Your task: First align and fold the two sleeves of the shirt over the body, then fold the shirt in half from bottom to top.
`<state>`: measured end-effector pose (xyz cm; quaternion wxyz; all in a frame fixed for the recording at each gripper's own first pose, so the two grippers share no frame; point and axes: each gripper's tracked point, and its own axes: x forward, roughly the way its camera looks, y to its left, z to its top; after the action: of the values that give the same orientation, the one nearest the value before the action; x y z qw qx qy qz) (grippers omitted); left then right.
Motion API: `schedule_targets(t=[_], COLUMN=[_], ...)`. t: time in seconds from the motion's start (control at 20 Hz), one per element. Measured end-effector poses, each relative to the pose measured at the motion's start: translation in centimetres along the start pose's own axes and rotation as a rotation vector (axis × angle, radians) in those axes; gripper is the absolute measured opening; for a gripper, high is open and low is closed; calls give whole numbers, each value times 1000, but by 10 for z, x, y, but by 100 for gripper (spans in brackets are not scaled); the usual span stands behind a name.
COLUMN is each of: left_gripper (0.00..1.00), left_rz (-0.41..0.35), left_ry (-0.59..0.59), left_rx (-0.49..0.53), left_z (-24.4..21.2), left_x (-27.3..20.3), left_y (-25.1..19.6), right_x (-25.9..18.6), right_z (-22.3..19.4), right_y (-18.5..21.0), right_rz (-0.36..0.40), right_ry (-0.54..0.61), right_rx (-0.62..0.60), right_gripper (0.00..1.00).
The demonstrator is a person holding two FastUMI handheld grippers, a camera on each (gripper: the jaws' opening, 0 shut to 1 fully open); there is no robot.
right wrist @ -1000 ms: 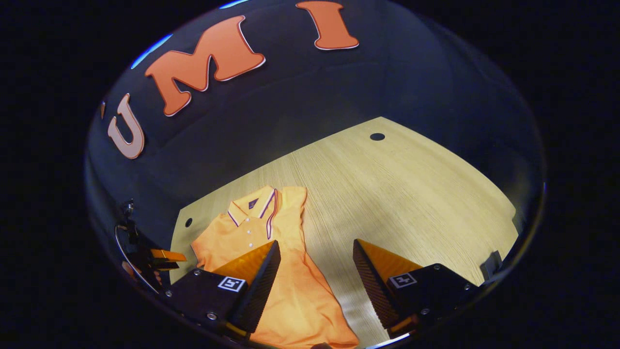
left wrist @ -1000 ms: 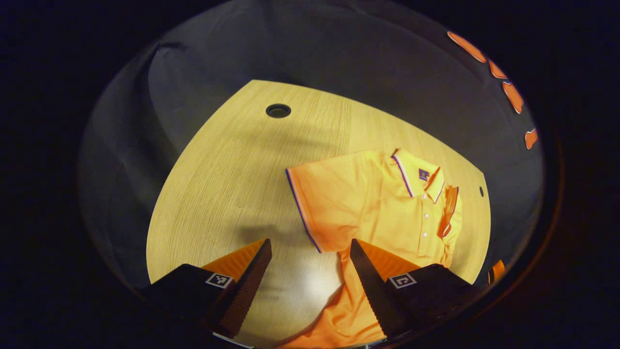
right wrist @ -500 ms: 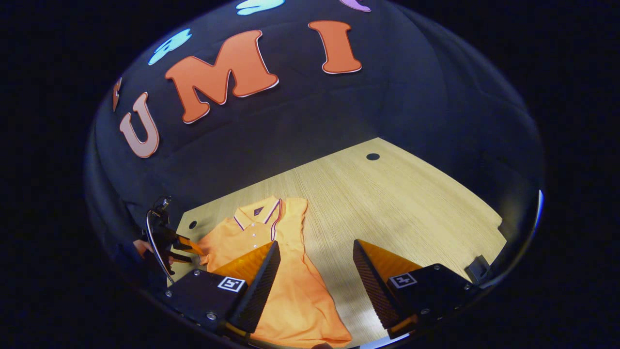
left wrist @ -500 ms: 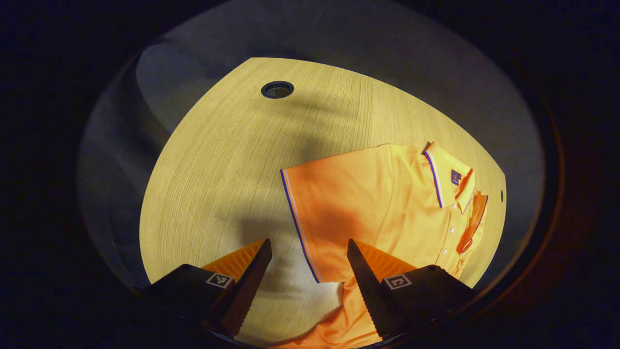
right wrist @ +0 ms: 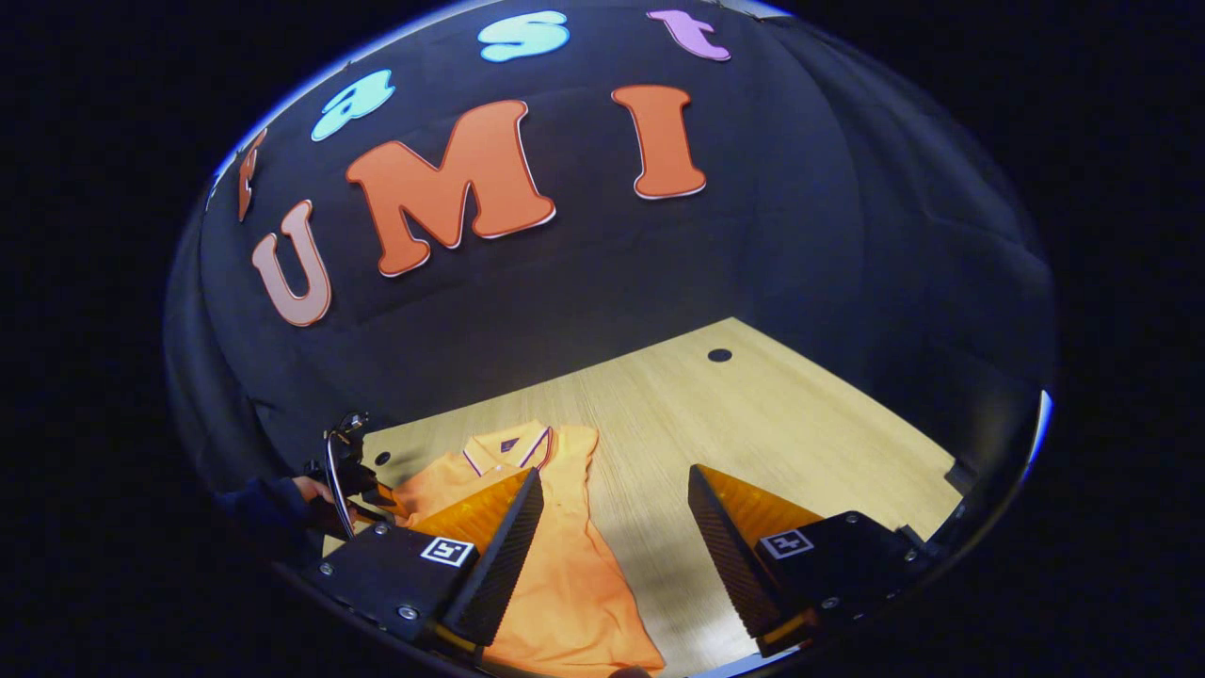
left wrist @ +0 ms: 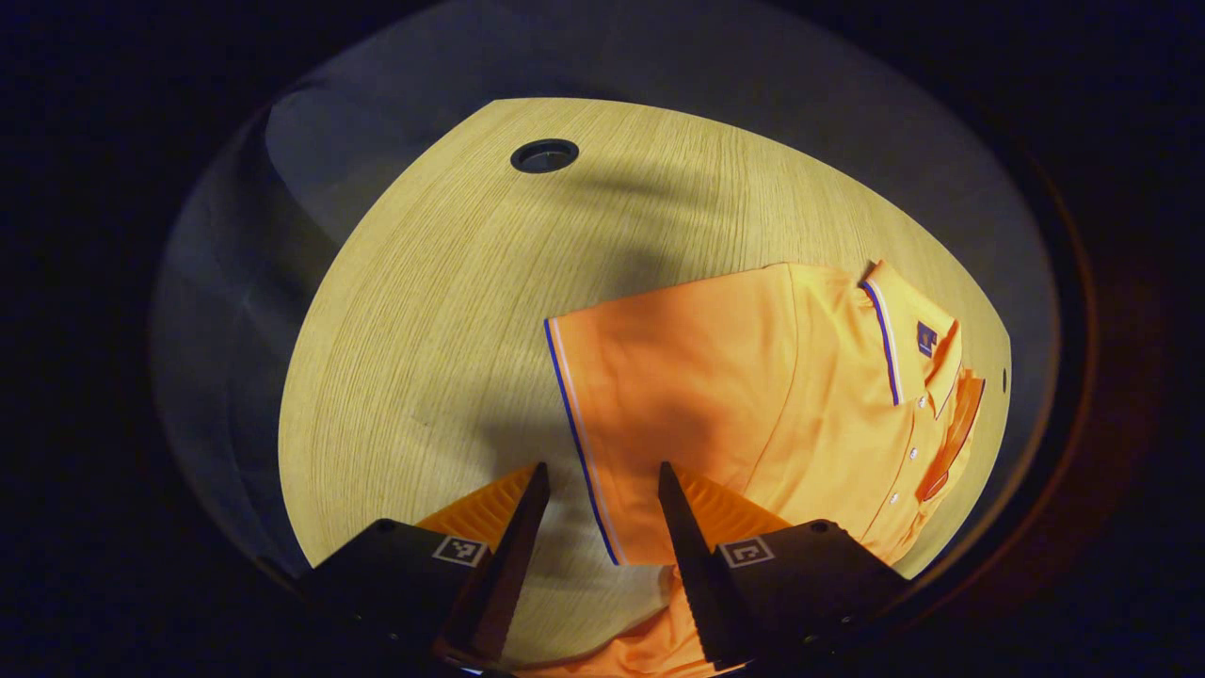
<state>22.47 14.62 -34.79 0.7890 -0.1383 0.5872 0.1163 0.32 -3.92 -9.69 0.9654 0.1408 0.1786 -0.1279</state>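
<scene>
Looking through the left gripper view: the shirt [left wrist: 753,395] is seen flat on the table [left wrist: 442,311], collar toward the right edge.
Left sleeve: it's spread out sideways, so that fold is judged not done yet; its trimmed cuff [left wrist: 576,443] is lined up right between the fingers.
Left gripper [left wrist: 595,508]: it's held open, nothing is gripped, and the cuff edge is straddled just ahead of the tips.
Far sleeve: it looks already tucked over the body near the placket, though that bit is small.
In the way: nothing much, just a cable hole [left wrist: 544,155] well apart.
Right gripper view, shirt [right wrist: 555,565]: it's seen low and left, with the right side folded in.
Right gripper [right wrist: 614,527]: it's spread open, held off the fabric over bare wood, nothing pinched.
Left to do: the left sleeve, then the bottom-to-top fold.
Also around: the other gripper and a hand [right wrist: 315,490] are seen by the collar.
</scene>
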Motion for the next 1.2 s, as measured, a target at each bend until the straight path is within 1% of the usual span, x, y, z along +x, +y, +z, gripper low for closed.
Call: schedule_targets(t=[0.05, 0.1, 0.15, 0.2, 0.25, 0.4, 0.5, 0.6, 0.8, 1.0, 1.15, 1.2], left_gripper=[53, 45, 43, 43, 10, 10, 10, 11, 10, 10, 10, 10], left_rz=[-5, -13, -46, -71, -77, -156, -176, -197, -262, -327, -401, -415], left_ry=[-9, -16, -44, -56, -74, -110, -150, -193, -266, -290, -300, -302], left_rx=[15, 34, 57, 50, 67, 90, 102, 144, 234, 325, 377, 394], left_z=[0, -1, 3, 2, 1, 2, 10, 19, 32, 33, 28, 25], left_x=[1, 3, 3, 6, 1, -4, -11, -22, -45, -59, -65, -66], left_y=[-1, -1, -6, -11, -10, -22, -27, -36, -66, -99, -131, -138], right_x=[-2, -5, -8, -8, -10, -14, -15, -18, -13, -10, -11, -11], right_z=[2, 2, 1, -2, -5, -11, -14, -16, -23, -22, -21, -21], right_y=[-2, -3, -4, -6, -8, -16, -19, -20, -13, -5, -5, -6], right_rz=[-4, -3, -4, -3, -4, -16, -25, -27, -15, -2, -11, -14], right_ry=[-13, -19, -19, -15, -8, 1, 7, 9, 38, 39, 37, 38], right_rx=[-1, 3, 12, 23, 34, 45, 42, 34, 34, 21, 5, 6], right_gripper=[94, 95, 95, 95, 95, 95, 95, 95, 95, 96, 97, 96])
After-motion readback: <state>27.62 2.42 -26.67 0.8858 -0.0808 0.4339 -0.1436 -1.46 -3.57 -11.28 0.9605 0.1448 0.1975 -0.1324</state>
